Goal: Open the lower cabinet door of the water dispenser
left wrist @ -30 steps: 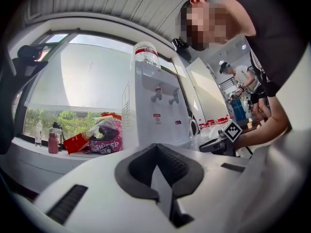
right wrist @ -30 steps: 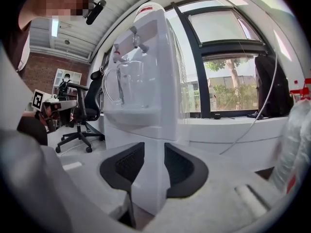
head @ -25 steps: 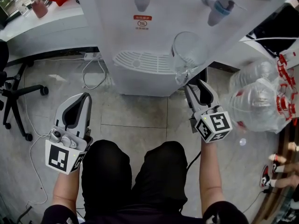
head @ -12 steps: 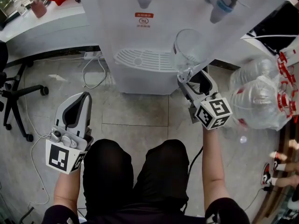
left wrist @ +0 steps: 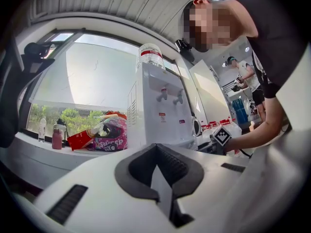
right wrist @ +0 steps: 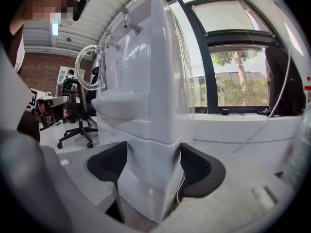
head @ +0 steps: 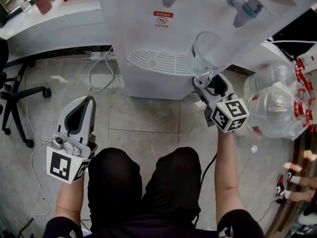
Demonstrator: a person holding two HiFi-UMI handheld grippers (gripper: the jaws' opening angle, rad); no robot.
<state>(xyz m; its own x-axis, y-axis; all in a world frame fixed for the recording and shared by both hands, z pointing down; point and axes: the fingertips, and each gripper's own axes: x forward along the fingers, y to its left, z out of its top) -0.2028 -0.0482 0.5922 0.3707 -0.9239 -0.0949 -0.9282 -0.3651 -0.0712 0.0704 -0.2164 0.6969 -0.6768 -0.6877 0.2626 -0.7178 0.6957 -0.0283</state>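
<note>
The white water dispenser [head: 163, 38] stands on the floor ahead, and its lower cabinet [head: 153, 86] sits under the drip grille [head: 158, 63]. My right gripper [head: 207, 82] is at the cabinet's right front corner. In the right gripper view its jaws [right wrist: 154, 165] stand wide open, with the corner of the lower cabinet [right wrist: 150, 178] showing between the black pads [right wrist: 109, 166]. I cannot tell whether the pads touch the cabinet. My left gripper [head: 83, 105] hangs shut and empty over the floor at the left, well short of the dispenser [left wrist: 163, 110].
A clear ring-shaped cup holder [head: 208, 53] juts from the dispenser's right side just above my right gripper. Large water bottles [head: 272, 103] crowd the right. An office chair [head: 15, 95] stands at the left, a cable [head: 99, 73] lies by the wall, and my knees [head: 143, 182] are below.
The right gripper's jaws spread wide and it moved in to the dispenser's lower right corner. The left gripper stayed where it was.
</note>
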